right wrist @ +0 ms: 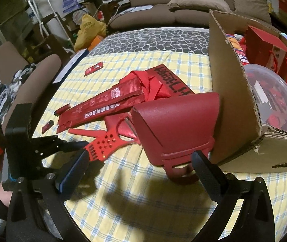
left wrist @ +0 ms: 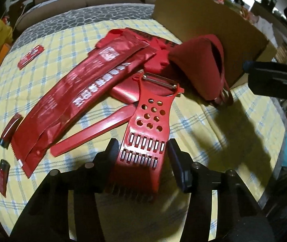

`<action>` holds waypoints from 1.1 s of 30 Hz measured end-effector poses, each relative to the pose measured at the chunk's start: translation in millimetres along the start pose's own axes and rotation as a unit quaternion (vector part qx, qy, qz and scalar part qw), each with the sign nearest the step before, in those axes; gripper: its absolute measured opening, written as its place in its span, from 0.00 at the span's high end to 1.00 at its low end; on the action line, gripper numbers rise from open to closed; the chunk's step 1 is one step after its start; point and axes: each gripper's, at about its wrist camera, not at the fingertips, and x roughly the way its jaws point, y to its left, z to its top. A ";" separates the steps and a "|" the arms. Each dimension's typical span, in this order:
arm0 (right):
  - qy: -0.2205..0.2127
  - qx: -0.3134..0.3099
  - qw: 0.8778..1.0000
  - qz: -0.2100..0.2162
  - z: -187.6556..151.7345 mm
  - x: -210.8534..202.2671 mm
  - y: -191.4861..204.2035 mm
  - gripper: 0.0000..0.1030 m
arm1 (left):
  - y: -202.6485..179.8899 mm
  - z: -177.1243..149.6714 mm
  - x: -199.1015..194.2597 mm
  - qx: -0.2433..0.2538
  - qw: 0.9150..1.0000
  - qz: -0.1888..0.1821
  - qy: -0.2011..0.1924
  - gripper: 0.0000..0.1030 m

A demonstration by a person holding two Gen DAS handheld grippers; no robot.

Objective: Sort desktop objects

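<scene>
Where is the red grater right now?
The red grater lies on the checked tablecloth between the left gripper's fingers, its blade end beside the red pouch; the right wrist view shows it lower left.

Glossy red plastic grater (left wrist: 143, 135) with metal blade – crinkled shiny foil packets (left wrist: 79, 92), matt corrugated cardboard box (right wrist: 234, 92).

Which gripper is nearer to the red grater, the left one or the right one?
Left. The left gripper has the red grater between its fingers; the right gripper stands open near the red bag.

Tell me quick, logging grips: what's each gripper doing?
Left gripper: fingers around the red grater, contact unclear.
Right gripper: open, holding nothing.
</scene>
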 end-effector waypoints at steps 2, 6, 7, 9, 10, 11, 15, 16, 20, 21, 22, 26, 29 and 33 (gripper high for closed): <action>0.002 -0.004 1.000 -0.001 -0.8 0.9 1.3 0.01 | 5.6 -1.2 -5.6 -0.013 1.000 -0.012 -0.005 0.56; 0.003 -0.004 1.000 0.003 -0.6 2.5 1.4 0.01 | 12.1 -3.5 -21.7 -0.026 0.999 -0.016 -0.024 0.73; 0.003 -0.003 1.000 0.004 -0.4 2.9 1.5 0.01 | 15.0 -3.7 -25.5 -0.031 0.999 -0.022 -0.028 0.73; 0.004 -0.003 1.000 0.008 0.4 4.3 2.5 0.01 | 19.8 -4.9 -26.0 -0.038 0.999 -0.023 -0.025 0.73; 0.005 -0.003 1.000 0.009 0.6 5.2 3.5 0.01 | 22.8 -5.7 -24.8 -0.042 0.999 -0.021 -0.022 0.73; 0.007 -0.004 1.000 0.012 0.7 6.2 4.7 0.01 | 25.6 -6.5 -24.4 -0.047 0.999 -0.018 -0.021 0.73; 0.010 -0.011 1.000 0.019 1.3 9.1 10.8 0.01 | 40.3 -6.4 -31.8 -0.067 0.997 -0.008 -0.032 0.71; 0.010 -0.013 1.000 0.020 1.3 9.7 12.5 0.01 | 43.1 -7.0 -32.9 -0.071 0.997 -0.005 -0.033 0.70; 0.013 -0.016 0.999 0.026 2.1 13.9 17.1 0.03 | 60.6 -8.5 -36.6 -0.090 0.995 0.009 -0.037 0.54; 0.014 -0.016 0.999 0.028 2.5 15.0 18.1 0.04 | 63.8 -8.4 -36.8 -0.092 0.995 0.015 -0.037 0.50; 0.014 -0.016 0.999 0.029 2.8 15.7 19.0 0.04 | 68.4 -9.0 -39.4 -0.094 0.994 0.026 -0.039 0.48; 0.011 -0.023 0.999 0.035 4.4 17.6 26.5 0.04 | 91.6 -12.3 -52.5 -0.104 0.991 0.062 -0.051 0.39; 0.014 -0.024 0.999 0.038 5.1 21.0 29.6 0.04 | 114.2 -18.7 -59.3 -0.119 0.988 0.085 -0.055 0.36; 0.018 -0.030 0.999 0.036 4.5 25.2 32.7 0.04 | 143.2 -30.7 -65.3 -0.145 0.983 0.099 -0.056 0.31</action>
